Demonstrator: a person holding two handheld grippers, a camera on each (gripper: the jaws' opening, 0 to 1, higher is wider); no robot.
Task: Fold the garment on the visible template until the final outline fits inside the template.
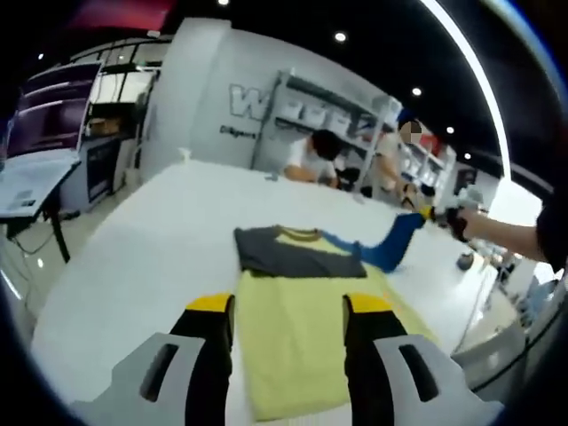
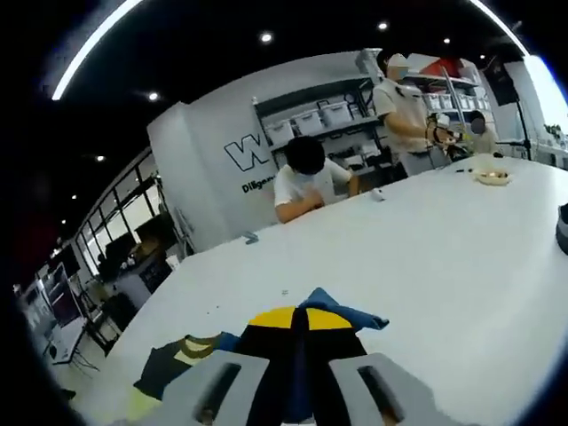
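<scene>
A garment lies on the white table [image 1: 133, 266]. It has a yellow body [image 1: 293, 346], a grey part [image 1: 284, 253] folded across its upper half, and a blue sleeve [image 1: 390, 248]. My left gripper [image 1: 289, 303] is open, its jaws set wide over the yellow body near its lower end. In the left gripper view my right gripper [image 1: 437, 213] holds the sleeve's end lifted off the table at the right. In the right gripper view my right gripper [image 2: 297, 319] is shut on the blue sleeve [image 2: 346, 312], and the grey and yellow part [image 2: 177, 355] lies at lower left.
Two people [image 2: 306, 186] are at the table's far side, in front of shelves with boxes [image 2: 324, 115]. A small dish [image 2: 493, 177] and a dark object [image 2: 563, 226] sit on the table [image 2: 426, 257] to the right. A stand with a screen [image 1: 35, 169] is off the left edge.
</scene>
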